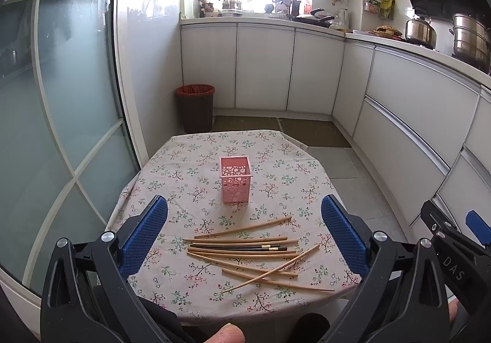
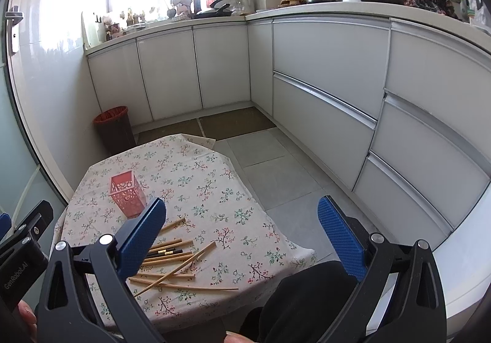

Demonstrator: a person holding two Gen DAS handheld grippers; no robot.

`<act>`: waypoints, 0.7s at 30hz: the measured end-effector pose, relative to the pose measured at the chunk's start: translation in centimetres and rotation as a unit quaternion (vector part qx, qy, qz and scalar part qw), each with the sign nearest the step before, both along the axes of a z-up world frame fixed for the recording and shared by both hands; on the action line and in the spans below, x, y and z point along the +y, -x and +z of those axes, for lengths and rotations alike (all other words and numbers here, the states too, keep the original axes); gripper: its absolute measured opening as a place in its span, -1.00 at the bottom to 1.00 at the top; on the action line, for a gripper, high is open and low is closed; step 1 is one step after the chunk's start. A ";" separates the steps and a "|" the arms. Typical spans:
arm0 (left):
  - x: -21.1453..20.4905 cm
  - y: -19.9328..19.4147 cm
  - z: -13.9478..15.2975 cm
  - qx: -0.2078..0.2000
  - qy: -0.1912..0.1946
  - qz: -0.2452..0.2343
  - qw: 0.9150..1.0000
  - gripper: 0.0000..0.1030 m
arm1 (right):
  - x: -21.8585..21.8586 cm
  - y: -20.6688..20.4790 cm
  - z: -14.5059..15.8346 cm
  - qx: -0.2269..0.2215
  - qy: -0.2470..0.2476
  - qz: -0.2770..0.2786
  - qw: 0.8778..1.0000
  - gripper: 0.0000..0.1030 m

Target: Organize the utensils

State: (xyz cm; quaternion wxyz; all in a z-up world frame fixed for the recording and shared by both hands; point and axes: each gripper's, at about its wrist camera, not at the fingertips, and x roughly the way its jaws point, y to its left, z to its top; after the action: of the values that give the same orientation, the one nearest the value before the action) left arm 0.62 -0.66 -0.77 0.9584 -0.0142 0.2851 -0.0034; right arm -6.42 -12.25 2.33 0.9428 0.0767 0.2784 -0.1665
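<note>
- Left gripper [image 1: 244,231] spread wide, holding nothing, above near table edge.
- Right gripper [image 2: 242,238] equally wide, empty, off right edge.
- Chopsticks [image 1: 245,251] scattered loose near front edge of table [image 1: 294,165].
- Pink holder [image 1: 235,178] mid-table, upright, empty.
- Nothing sorted yet; all chopsticks left to load.
</note>
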 end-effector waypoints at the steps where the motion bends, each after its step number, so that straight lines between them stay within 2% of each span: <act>1: 0.0 0.0 0.0 0.001 0.000 0.000 1.000 0.87 | 0.0 -0.1 0.0 0.000 0.000 0.000 1.000 0.87; 21: -0.2 -0.5 -0.7 0.014 -0.001 0.000 1.000 0.87 | 0.1 -0.4 -0.5 0.009 -0.006 -0.002 1.000 0.87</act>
State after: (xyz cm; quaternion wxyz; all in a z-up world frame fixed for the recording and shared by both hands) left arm 1.09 -0.81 -1.48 0.9544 -0.0133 0.2982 -0.0033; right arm -5.99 -12.14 1.80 0.9395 0.0811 0.2875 -0.1676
